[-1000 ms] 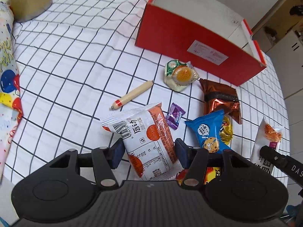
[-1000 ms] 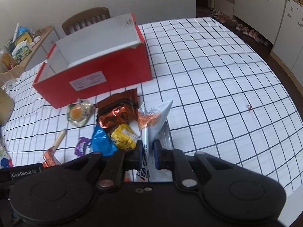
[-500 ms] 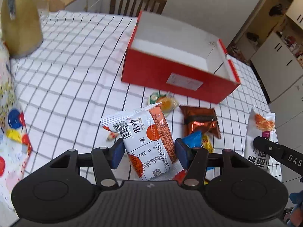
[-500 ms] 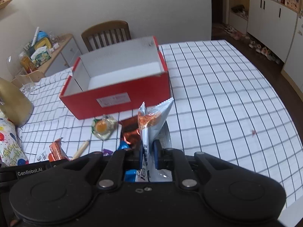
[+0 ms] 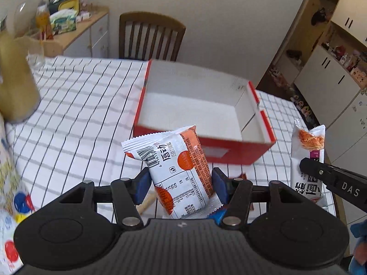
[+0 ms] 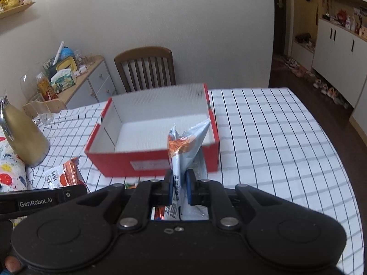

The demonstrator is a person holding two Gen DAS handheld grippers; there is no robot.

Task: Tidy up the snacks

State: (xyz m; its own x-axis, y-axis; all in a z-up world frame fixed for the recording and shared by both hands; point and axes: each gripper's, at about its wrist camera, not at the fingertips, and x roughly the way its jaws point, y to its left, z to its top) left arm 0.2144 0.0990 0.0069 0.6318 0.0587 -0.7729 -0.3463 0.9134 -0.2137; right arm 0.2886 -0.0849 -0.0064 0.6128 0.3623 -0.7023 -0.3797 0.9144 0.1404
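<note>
My left gripper [image 5: 180, 185] is shut on a white and orange snack packet [image 5: 176, 167] and holds it up in front of the open red box [image 5: 236, 151]. The packet also shows in the right wrist view [image 6: 63, 176]. My right gripper [image 6: 179, 185] is shut on a white and grey snack pouch [image 6: 185, 153], held upright before the red box [image 6: 146, 162]. The pouch also shows in the left wrist view [image 5: 307, 151], at the right. The box has a white, bare inside. Other snacks on the cloth are mostly hidden under the grippers.
A checked tablecloth [image 6: 263, 137] covers the table. A gold jug [image 6: 25, 137] stands at the left, with a balloon-print bag [image 5: 9, 194] near it. A wooden chair [image 6: 144, 68] stands behind the table. A stick-shaped snack [image 5: 144, 205] lies under the left gripper.
Both grippers have risen with their packets and tilted up toward the red box. The loose snacks on the cloth have dropped out of view.
</note>
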